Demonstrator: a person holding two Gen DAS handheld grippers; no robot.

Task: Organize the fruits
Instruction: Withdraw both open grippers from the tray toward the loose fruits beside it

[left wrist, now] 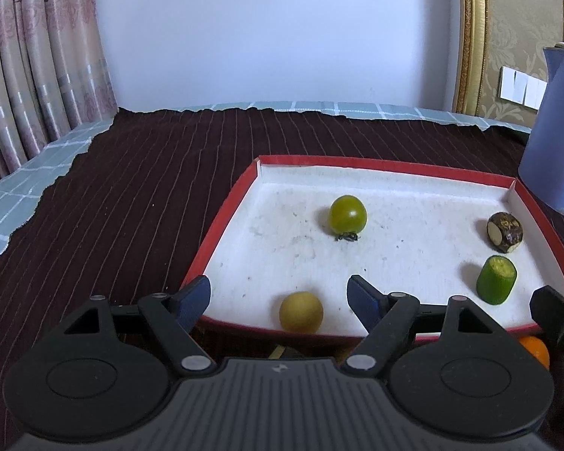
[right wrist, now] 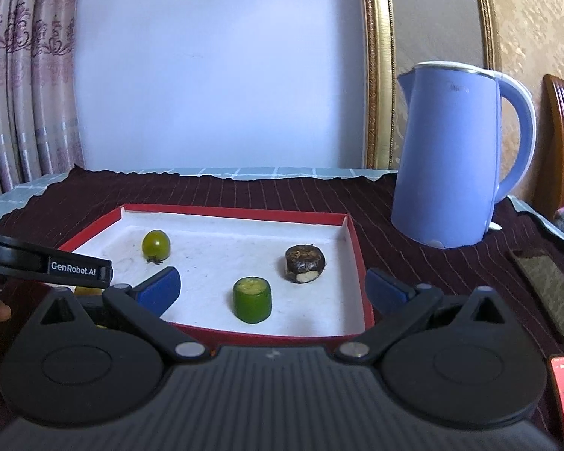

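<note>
Both tongs, left gripper (left wrist: pixel 278 295) and right gripper (right wrist: pixel 272 287), gape empty over the red tray (left wrist: pixel 222 210). Only the left view shows the yellow fruit (left wrist: pixel 300 312); only the right shows the whole kettle (right wrist: pixel 455 158).

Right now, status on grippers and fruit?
Left gripper open, right gripper open, both empty. Four pieces in red tray. Yellow fruit nearest left. Nothing blocking.
</note>
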